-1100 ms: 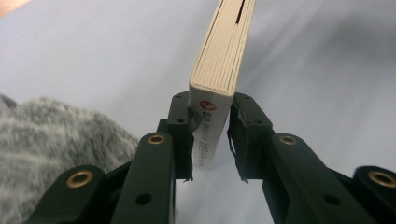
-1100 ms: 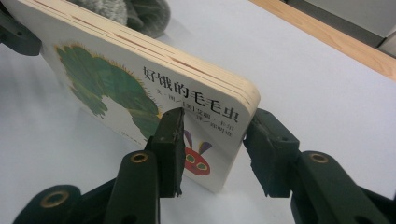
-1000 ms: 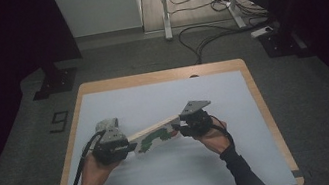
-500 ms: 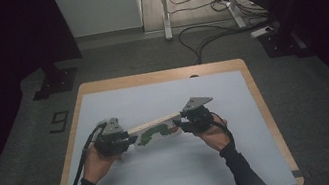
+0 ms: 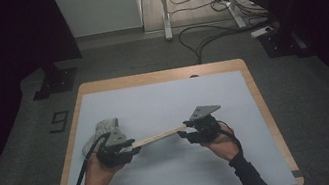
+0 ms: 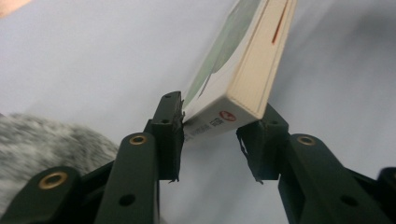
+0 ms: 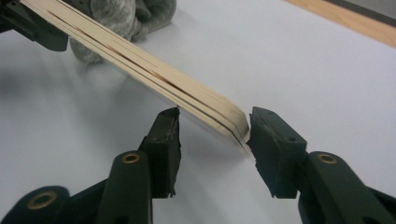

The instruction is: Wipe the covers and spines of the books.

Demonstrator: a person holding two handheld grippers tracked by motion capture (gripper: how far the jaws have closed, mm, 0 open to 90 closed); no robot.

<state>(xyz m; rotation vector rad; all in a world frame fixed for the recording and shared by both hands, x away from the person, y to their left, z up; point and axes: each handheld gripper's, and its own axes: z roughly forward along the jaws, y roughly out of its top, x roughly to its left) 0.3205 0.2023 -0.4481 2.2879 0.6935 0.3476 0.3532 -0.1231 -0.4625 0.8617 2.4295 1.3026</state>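
A thin paperback book with cream page edges spans the gap between my two grippers, low over the pale blue table mat. My left gripper has the spine end of the book between its jaws, which have just been opening. That end sits tilted and loose against the pads. My right gripper has the other end of the book between jaws that have also just been opening. There is a gap at the left pad.
A grey fuzzy cloth lies on the mat just behind the left gripper, also seen as a grey cloth past the book. The table has a wooden rim. Cables and a stand sit on the floor beyond.
Both hands and the book between them have shifted slightly toward the near edge of the table. The book still spans the two grippers.
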